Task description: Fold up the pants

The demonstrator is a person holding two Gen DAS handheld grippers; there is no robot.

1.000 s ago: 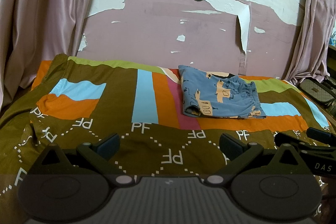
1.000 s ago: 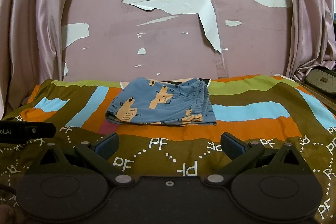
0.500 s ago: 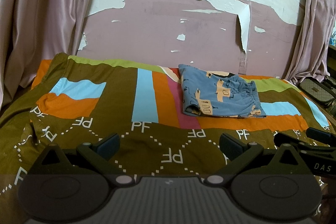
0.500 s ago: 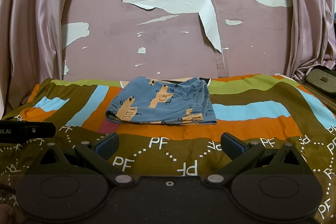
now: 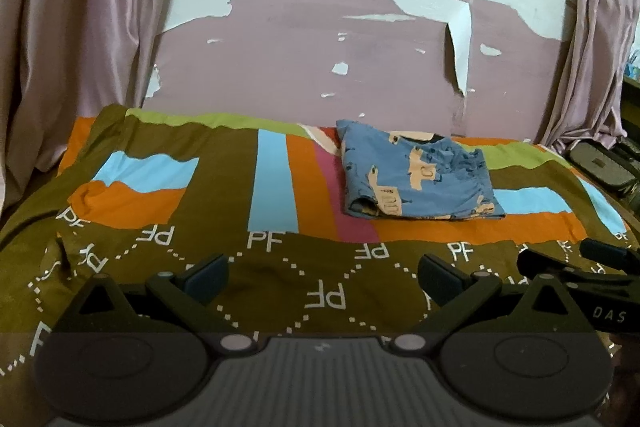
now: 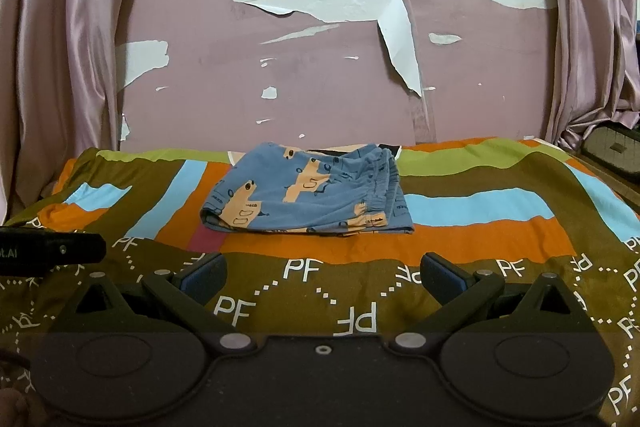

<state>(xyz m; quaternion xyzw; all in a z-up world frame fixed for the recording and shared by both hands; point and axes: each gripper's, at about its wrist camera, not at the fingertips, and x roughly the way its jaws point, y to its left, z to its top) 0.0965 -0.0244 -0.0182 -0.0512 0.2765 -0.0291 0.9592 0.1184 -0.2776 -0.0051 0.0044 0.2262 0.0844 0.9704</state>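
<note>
Hand-held gripper marked "DAS", bedspread lettered "PF"

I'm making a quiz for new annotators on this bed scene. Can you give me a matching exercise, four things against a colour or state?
Things:
1. pants
2. left gripper
3. wall
4. curtains

States:
A. pink paint peeling
B. folded, lying on the bedspread
C. open, holding nothing
D. hanging at both sides

Pairs: 1-B, 2-C, 3-A, 4-D

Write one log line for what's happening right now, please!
blue patterned pants: folded, on bedspread | left gripper: open, empty | right gripper: open, empty
</note>
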